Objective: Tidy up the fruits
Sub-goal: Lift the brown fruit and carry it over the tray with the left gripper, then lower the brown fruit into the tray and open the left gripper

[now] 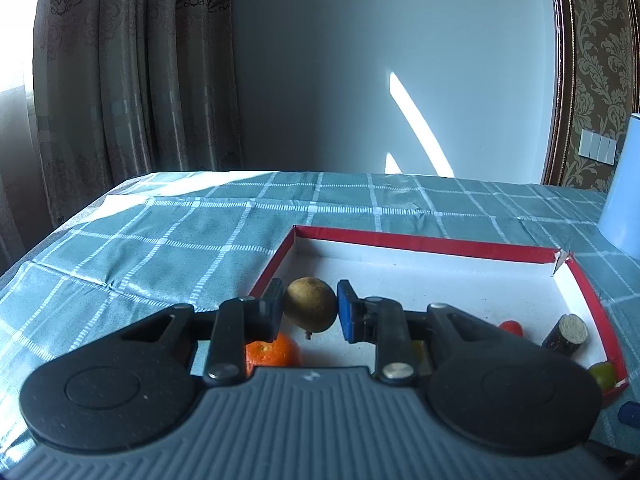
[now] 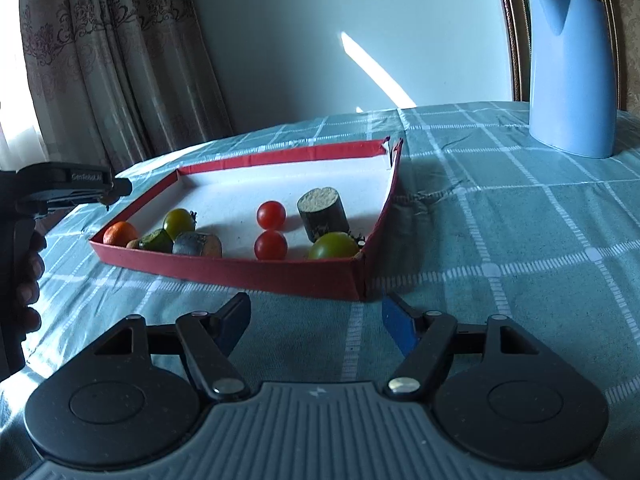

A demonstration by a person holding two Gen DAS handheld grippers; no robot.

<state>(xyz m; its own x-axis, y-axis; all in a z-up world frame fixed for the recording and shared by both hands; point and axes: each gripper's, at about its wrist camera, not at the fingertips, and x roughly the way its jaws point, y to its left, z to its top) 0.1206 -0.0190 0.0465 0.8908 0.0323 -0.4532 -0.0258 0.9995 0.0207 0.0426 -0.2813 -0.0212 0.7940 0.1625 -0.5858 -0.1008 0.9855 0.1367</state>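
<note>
The left gripper (image 1: 310, 310) is held level and raised, its jaws closed part-way so that the left pad (image 1: 273, 312) and the blue right pad (image 1: 347, 312) are pressed against a brownish round fruit (image 1: 310, 304). In the right wrist view the same gripper (image 2: 114, 189) is seen from the side, gripped by a hand (image 2: 28, 276) around its handle. The right gripper (image 2: 316, 320) is held low, its jaws spread wide with nothing between them.
</note>
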